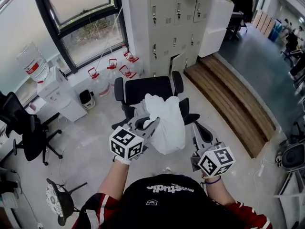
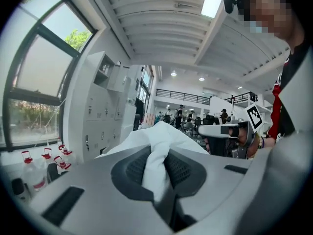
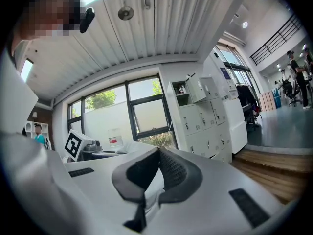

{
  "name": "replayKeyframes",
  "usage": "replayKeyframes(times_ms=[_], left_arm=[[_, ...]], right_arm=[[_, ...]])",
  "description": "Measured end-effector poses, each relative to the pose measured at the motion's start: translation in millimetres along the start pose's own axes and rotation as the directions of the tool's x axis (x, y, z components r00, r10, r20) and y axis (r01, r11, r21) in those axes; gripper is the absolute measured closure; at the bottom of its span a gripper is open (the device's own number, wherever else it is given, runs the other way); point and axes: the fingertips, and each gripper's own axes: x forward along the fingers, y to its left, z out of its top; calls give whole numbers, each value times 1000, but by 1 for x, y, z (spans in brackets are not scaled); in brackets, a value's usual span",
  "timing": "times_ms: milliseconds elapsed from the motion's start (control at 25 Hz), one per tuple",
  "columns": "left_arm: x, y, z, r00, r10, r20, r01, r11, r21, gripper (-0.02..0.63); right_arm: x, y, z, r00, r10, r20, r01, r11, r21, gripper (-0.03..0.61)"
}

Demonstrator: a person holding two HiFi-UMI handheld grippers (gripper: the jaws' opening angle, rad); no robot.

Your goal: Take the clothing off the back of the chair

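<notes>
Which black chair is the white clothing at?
The centre chair before the lockers, right behind the clothing; the far-left chair is bare.

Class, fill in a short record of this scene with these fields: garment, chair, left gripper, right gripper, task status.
garment: white clothing, bunched, hanging from the left gripper above the chair
chair: black office chair, backrest bare
left gripper: jaws closed on a fold of the white clothing
right gripper: jaws together at the tips, beside the garment, no cloth seen past them
task status: clothing is off the chair back and held up
</notes>
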Motion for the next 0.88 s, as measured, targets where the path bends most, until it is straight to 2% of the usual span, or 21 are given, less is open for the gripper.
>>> replayKeyframes(times_ms=[200,520,680,880], left_arm=[[2,-1,16,994,100,38,-103,992,73,565],[-20,11,24,978,192,83,-198,977,74,565],[-45,20,19,969,231,87,-237,968,78,565],[-93,39,22,953,283,113,-290,955,60,564]], right_arm=[[9,-10,3,999,52,-12,-52,999,-2,578],[31,0,1,991,127,-34,-127,992,-16,578],[37,16,-5,989,148,-32,-148,989,-13,578],[51,60,-8,979,201,-43,-202,979,-19,578]])
